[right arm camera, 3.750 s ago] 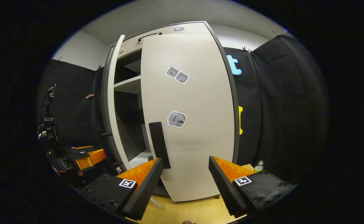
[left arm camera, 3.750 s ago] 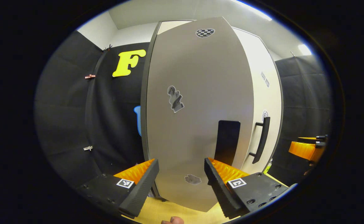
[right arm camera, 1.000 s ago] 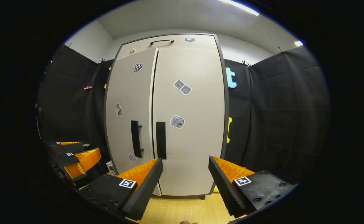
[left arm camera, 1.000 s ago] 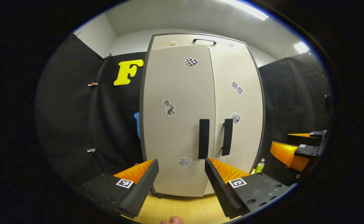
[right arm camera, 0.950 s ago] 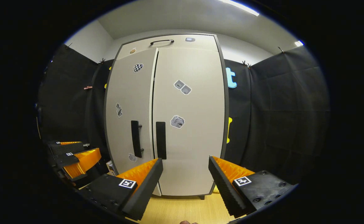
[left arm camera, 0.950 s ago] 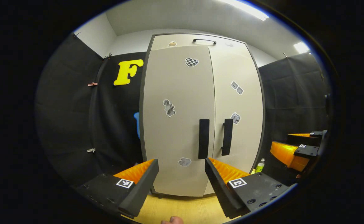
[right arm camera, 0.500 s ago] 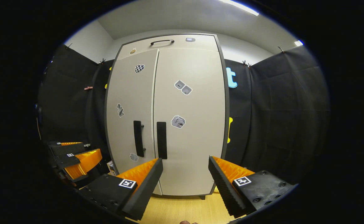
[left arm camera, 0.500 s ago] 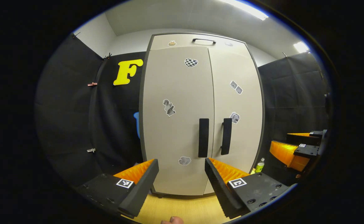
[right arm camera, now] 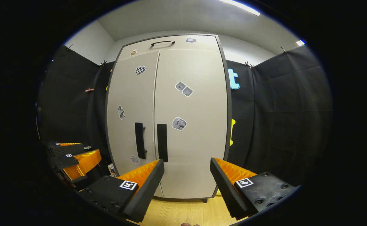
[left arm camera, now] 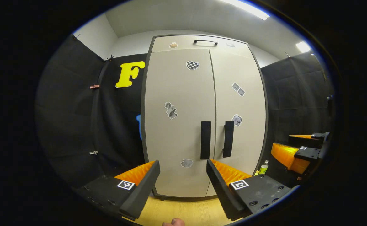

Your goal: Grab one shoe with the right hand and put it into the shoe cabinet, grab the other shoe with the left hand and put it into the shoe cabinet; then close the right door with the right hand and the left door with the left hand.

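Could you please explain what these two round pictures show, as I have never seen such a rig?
There is no robot here: a person holds a two-finger gripper in each hand, and a fisheye camera rides on each one. In the left gripper view, the left gripper is at the bottom, open and holding nothing; the right gripper view shows the right gripper the same way. Both face a pale shoe cabinet on a wooden floor. Its left door and right door are shut, with dark handles side by side at the middle. A small bottle stands beside the cabinet. No shoes are visible.
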Demonstrator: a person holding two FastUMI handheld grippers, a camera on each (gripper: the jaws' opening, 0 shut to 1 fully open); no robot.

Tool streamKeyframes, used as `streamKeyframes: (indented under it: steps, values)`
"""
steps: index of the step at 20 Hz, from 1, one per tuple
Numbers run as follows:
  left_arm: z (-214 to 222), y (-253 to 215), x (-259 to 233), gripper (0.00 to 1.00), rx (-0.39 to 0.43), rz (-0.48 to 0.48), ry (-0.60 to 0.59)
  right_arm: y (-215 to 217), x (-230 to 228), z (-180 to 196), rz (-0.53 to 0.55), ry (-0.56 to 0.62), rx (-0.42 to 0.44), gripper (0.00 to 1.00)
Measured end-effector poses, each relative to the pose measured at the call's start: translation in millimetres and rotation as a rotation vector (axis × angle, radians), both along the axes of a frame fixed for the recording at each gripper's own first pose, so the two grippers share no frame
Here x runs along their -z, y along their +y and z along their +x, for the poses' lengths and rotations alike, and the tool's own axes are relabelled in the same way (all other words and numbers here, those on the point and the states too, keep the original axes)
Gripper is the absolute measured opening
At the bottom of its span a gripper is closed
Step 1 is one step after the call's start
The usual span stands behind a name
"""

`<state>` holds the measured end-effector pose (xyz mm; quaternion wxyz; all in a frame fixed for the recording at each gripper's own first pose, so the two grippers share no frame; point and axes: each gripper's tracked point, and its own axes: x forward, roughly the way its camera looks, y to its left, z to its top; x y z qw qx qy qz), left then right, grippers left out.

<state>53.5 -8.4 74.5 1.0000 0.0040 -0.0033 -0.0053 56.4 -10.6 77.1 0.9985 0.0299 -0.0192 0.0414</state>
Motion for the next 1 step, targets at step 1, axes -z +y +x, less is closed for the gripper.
streamKeyframes:
  steps: [1]
  values:
    - [-0.6,-0.2,-0.3,0.95,-0.005,0.004,0.0,-3.0,1.1,0.7,0.003,0.002,0.001,0.98]
